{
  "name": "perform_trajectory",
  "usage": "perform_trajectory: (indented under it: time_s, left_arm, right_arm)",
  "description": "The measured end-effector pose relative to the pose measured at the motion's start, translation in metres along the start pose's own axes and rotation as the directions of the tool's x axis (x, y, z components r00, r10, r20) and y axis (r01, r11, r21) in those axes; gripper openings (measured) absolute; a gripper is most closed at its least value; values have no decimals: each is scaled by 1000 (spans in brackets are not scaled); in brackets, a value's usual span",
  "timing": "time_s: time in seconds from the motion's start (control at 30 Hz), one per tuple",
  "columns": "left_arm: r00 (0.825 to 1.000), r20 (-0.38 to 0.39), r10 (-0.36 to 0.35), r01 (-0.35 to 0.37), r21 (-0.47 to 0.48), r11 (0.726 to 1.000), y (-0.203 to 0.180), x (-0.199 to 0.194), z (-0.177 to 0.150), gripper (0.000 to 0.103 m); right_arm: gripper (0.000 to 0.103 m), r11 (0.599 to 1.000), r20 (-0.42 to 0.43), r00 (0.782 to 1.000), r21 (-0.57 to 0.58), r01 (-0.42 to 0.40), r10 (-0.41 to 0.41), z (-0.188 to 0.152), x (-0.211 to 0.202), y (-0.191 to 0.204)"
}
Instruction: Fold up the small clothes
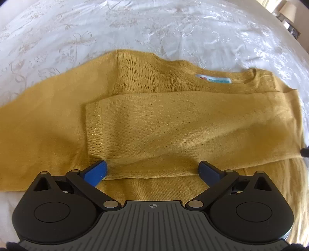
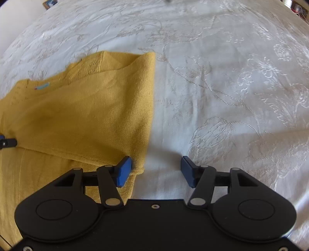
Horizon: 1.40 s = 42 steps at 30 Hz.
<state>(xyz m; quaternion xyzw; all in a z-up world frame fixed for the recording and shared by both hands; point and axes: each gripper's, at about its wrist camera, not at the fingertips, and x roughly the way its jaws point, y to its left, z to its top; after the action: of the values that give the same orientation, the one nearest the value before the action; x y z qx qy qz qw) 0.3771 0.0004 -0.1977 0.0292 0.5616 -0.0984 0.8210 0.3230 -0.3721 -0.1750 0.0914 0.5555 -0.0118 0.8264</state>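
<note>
A mustard-yellow knitted sweater [image 1: 154, 119] lies flat on a white bedspread, a sleeve folded across its body and a blue neck label [image 1: 213, 78] showing. My left gripper [image 1: 152, 170] is open, low over the sweater's near part, its blue pads apart and holding nothing. In the right wrist view the sweater [image 2: 87, 115] fills the left half, its folded right edge running down the middle. My right gripper [image 2: 156, 171] is open at that edge: the left pad is over the fabric, the right pad over bare bedspread.
The white embroidered bedspread [image 2: 231, 96] stretches wide to the right and beyond the sweater [image 1: 135, 25]. A lamp [image 1: 289, 11] stands at the far right corner. The tip of the other gripper shows at the left edge of the right wrist view [image 2: 5, 142].
</note>
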Motion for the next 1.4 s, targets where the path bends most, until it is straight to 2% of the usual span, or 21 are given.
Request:
perform_trajectory:
  time_s: [0.07,0.1,0.13,0.2,0.23,0.3,0.4,0.53,0.67,0.8,0.97,1.1,1.23,1.3,1.4]
  left_arm:
    - [999,32,15,-15,12,1000,2,-9,-1,103]
    - [998,51,29,-30,12,999,4,-13,-1,103]
    - [997,71,42,-43,4,999,7,-17,0,103]
    - [993,99,61,-58,-33,998,15,-19,3,103]
    - [992,102,73,-68,-54,996,19,-17,6,103]
    - [989,93,111,-104,-82,991,27,-7,16,103]
    - [986,27,163,-159,-103,982,40,17,27,103]
    - [990,-1,139,-137,-137,981,49,22,39,103]
    - [992,56,114,-107,-120,987,39,-6,37,103]
    - [996,64,64,-57,-106,993,28,-40,6,103]
    - [999,20,25,-23,-96,995,22,-68,-56,103]
    - [998,-49,28,-33,-95,995,21,-75,-108,103]
    - [991,-122,64,-77,-102,992,24,-70,-153,103]
    - [988,-133,77,-90,-93,992,24,-67,-168,103]
    - [991,-111,75,-90,-139,986,28,-65,-174,103]
  right_arm:
    - [63,1000,35,999,21,1,-2,-1,-9,0]
    - [69,999,50,999,32,-10,8,-2,-13,1]
    - [80,999,60,998,43,-26,23,-3,-17,1]
    - [87,996,74,995,64,-68,63,-6,-22,4]
    - [87,993,73,994,74,-87,82,-7,-24,6]
    - [89,987,63,990,92,-128,123,-12,-28,11]
    - [102,983,69,985,84,-164,158,-18,-33,25]
    - [102,979,80,979,69,-194,188,-29,-47,40]
    - [102,981,79,979,34,-193,190,-41,-59,53]
    - [102,981,49,980,-2,-194,194,-62,-66,61]
    - [102,975,7,977,54,-214,214,-100,-74,52]
    - [102,980,-44,980,54,-194,196,-128,-76,47]
    - [102,990,-151,979,15,-139,139,-155,-61,43]
    - [102,995,-219,972,-32,-91,82,-169,-51,40]
    - [102,994,-230,971,-62,-85,69,-179,-47,34]
